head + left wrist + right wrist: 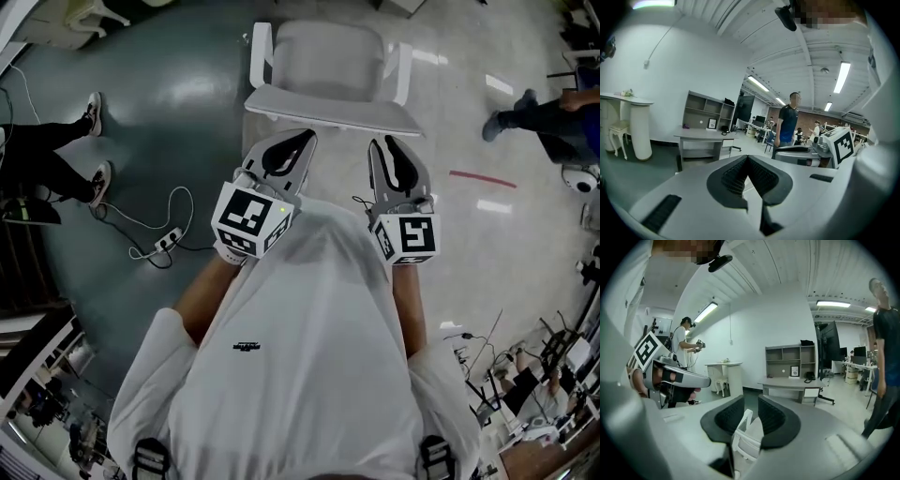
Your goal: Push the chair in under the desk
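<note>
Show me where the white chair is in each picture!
Head view: the white chair is at the top middle.
Left gripper view: not clearly in it.
Right gripper view: low middle, seen through the gap of the open right gripper.
Shared landmark: the grey desk, in both gripper views.

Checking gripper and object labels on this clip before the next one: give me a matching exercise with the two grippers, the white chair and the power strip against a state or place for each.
Things:
1. left gripper
2. right gripper
3. white chair
4. power strip

States or places:
A. jaws apart, nothing gripped
B. on the floor, at the head view's left
C. jaws together, nothing between them
D. just ahead of both grippers' tips

Pairs: 1-C; 2-A; 3-D; 4-B
</note>
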`<state>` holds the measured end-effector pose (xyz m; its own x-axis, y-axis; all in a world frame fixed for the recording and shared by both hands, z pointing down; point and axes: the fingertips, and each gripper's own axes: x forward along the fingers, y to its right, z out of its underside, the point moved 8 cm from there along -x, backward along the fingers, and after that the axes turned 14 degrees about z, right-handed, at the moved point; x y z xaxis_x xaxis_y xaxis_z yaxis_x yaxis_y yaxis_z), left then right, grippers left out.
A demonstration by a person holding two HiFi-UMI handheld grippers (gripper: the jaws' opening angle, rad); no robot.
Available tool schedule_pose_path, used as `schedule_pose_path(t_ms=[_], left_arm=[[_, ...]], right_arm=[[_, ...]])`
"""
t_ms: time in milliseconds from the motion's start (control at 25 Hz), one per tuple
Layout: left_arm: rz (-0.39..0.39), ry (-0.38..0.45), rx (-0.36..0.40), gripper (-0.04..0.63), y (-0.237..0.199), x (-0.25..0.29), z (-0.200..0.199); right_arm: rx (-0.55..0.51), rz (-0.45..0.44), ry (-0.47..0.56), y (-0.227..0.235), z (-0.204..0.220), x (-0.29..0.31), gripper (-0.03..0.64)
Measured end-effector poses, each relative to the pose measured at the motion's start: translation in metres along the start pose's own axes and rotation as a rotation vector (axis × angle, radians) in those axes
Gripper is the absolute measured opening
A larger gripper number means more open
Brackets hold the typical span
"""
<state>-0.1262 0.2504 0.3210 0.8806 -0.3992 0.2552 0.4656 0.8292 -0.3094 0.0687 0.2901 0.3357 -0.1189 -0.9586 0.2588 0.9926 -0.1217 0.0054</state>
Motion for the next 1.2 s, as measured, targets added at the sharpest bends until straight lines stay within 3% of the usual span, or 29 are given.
schedule_pose_path(t_ms=[280,560,800,960,1200], left_arm=[[0.062,-0.098,0.036,0.008,-0.061,0.023,-0.014],[0.084,-0.192,0.031,0.007,-0.077,0.053,-0.015],[0.164,-0.352,0.063,0.01,-0.076,0.074,0.004],[0.201,-0.472,0.091,0.113,-0.072,0.086,0.026],[0.244,-0.581,0.13,0.193,-0.069,0.099,0.05]], right_arm=[[0.031,0.057,-0.032,0.006,-0.01,0.058,0.087],[0.021,0.022,-0.067,0.023,-0.009,0.087,0.1],[-0.045,-0.09,-0.148,0.034,0.011,0.099,0.1],[-0.161,-0.222,-0.241,0.033,0.034,0.105,0.1],[-0.296,-0.363,-0.316,0.027,0.062,0.109,0.13]])
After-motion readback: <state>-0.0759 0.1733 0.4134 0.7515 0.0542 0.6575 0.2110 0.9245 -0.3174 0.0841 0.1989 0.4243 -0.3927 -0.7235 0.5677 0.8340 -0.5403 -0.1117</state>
